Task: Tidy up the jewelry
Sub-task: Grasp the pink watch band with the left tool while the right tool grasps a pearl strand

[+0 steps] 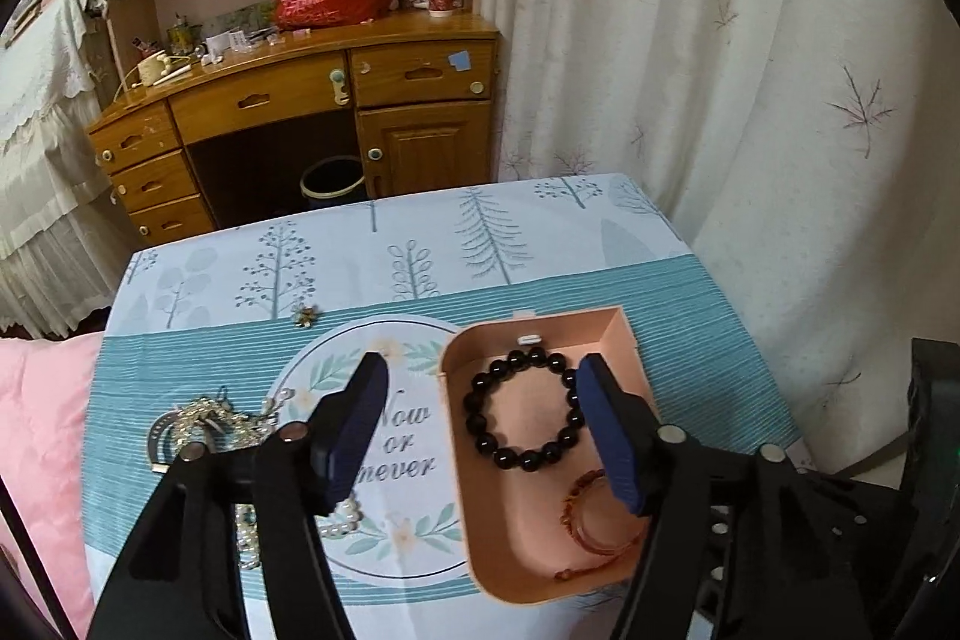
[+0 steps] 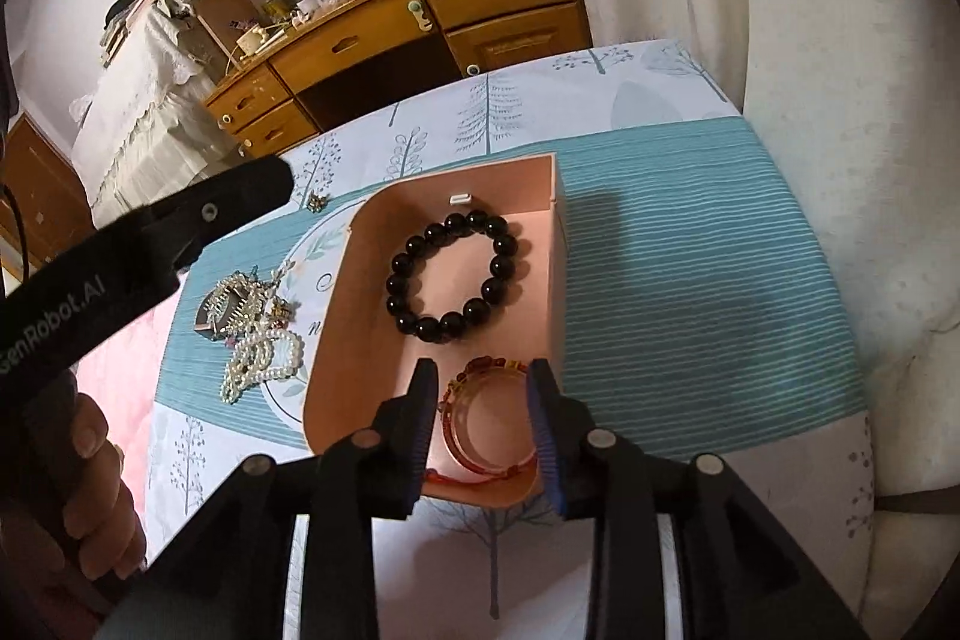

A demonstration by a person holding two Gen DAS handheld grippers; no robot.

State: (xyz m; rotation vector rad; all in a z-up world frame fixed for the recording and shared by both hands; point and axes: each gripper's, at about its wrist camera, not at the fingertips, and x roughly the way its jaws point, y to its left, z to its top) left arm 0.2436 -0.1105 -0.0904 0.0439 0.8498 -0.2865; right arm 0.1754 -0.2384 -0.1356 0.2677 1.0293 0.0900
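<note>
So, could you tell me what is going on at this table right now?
A person holding a gripper in each hand is sorting jewelry into a pink box. A black bead bracelet and a red-gold bangle lie inside. The left gripper and right gripper are open above them. A tangle of pearl necklaces waits on the tablecloth.

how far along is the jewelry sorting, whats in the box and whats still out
Done: the black bead bracelet and a reddish bangle lie inside the pink box. In hand: nothing; the left gripper and right gripper are both open over the box. Left: the pearl and chain pile and a small brooch remain on the tablecloth.
</note>
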